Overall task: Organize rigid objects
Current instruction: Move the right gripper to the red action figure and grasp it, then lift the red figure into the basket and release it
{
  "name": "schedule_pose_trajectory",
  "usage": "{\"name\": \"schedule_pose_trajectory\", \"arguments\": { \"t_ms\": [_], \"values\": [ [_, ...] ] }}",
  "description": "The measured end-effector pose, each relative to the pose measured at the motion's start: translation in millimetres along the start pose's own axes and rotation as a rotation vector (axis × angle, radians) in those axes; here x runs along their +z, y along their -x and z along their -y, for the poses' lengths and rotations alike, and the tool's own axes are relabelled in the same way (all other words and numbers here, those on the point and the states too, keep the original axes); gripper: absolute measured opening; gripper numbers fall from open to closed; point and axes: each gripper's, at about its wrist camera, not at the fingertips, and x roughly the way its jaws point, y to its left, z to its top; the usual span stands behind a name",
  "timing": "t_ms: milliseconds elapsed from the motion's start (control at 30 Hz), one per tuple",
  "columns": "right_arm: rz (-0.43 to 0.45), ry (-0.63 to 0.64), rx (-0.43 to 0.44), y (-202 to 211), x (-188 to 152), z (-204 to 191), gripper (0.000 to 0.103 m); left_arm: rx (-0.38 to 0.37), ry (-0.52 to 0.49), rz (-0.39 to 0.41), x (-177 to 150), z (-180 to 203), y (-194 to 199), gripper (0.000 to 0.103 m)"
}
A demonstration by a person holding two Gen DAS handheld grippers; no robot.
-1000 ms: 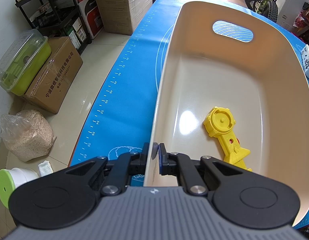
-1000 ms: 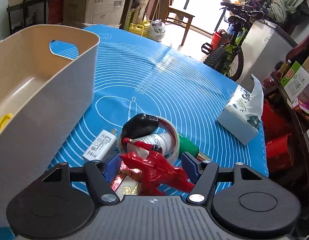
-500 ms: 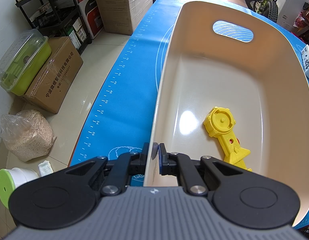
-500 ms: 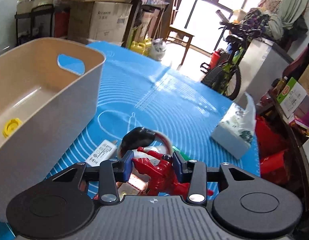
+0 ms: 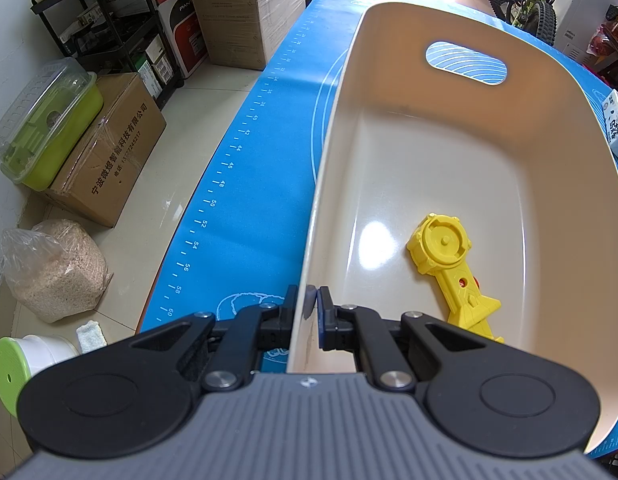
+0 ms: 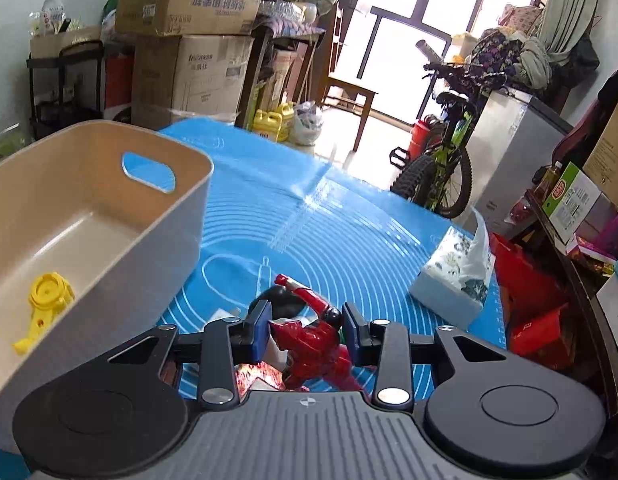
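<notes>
My left gripper (image 5: 307,304) is shut on the near wall of the beige bin (image 5: 449,140), one finger outside and one inside. A yellow plastic toy (image 5: 449,264) lies on the bin floor. In the right wrist view, my right gripper (image 6: 307,328) has its blue pads on a red toy figure (image 6: 313,340), lifted above the blue mat (image 6: 309,216); the jaws are still closing on it. The bin (image 6: 69,208) stands to the left, with the yellow toy (image 6: 45,300) inside. A black object (image 6: 285,300) lies on the mat below the figure, partly hidden.
A tissue pack (image 6: 453,280) sits on the mat at the right. The table's left edge (image 5: 213,200) drops to a floor with cardboard boxes (image 5: 105,152) and a bag (image 5: 53,268). A bicycle (image 6: 441,172) and stacked boxes stand beyond the far edge.
The right gripper closed onto the red figure and rose with it, tilting up so more of the room shows. The objects on the mat dropped lower in view. The left gripper stayed still.
</notes>
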Motion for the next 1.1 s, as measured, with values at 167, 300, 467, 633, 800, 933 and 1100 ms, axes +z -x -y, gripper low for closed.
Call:
{"name": "schedule_pose_trajectory", "arguments": {
  "t_ms": [167,300,467,633,800,933,1100],
  "values": [
    [0.023,-0.004,-0.011,5.3,5.1,1.6,0.036,0.000,0.000,0.000,0.0,-0.1,0.0,0.011],
    [0.034,0.002,-0.028,5.8,5.3,0.9,0.030,0.000,-0.001,0.000,-0.1,0.1,-0.1,0.011],
    [0.030,-0.010,-0.078,4.0,8.0,4.8,0.029,0.000,0.000,0.000,-0.1,0.1,-0.1,0.011],
    [0.002,-0.053,-0.174,-9.9,7.6,19.5,0.030,0.000,0.000,0.000,-0.1,0.1,-0.2,0.011],
    [-0.006,-0.091,-0.165,-21.4,4.5,35.7,0.033,0.001,0.000,0.000,-0.1,0.1,-0.1,0.011],
    [0.001,-0.114,-0.154,-24.6,3.9,38.7,0.031,0.003,-0.001,0.000,0.0,-0.2,0.2,0.011],
    [-0.006,-0.166,-0.119,-19.6,6.0,41.4,0.031,0.002,-0.001,0.000,-0.1,-0.2,0.1,0.011]
  ]
}}
